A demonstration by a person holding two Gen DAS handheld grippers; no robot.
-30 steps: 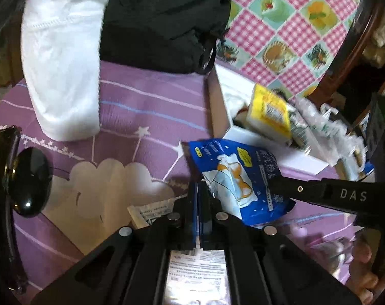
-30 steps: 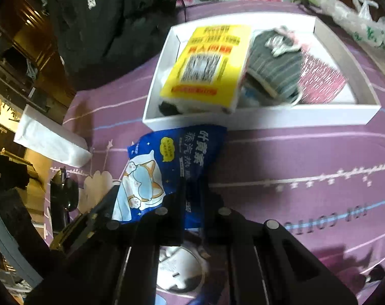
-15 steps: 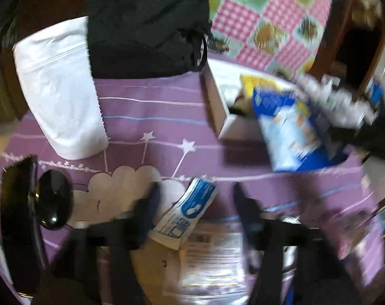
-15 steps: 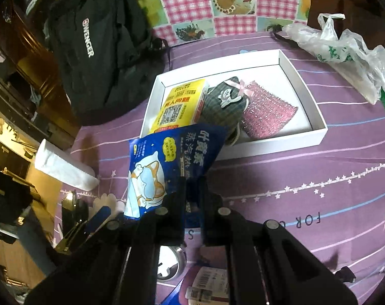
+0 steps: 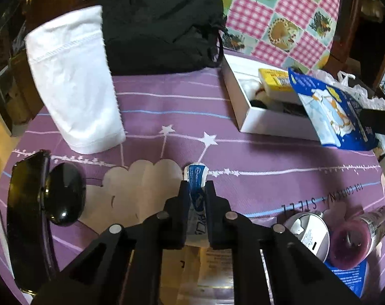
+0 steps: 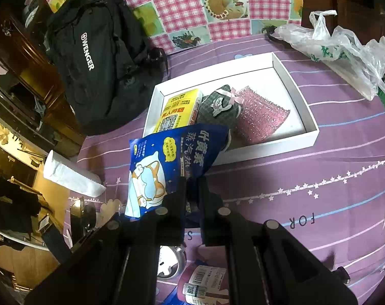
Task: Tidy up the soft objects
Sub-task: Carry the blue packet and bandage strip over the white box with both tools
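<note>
Pinching a small blue-and-white sachet [image 5: 197,178] above the purple tablecloth [image 5: 268,157], the left gripper [image 5: 195,186] sees little inside the white box [image 6: 297,89]; the right wrist view shows a yellow pack [image 6: 178,109], grey pouch [image 6: 221,105] and pink cloth [image 6: 262,118] there, while the right gripper [image 6: 192,180] clamps the blue bag [image 6: 172,160] held just before the box.

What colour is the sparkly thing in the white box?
Pink. The sparkly pouch lies in the white box, clearest in the right wrist view.
</note>
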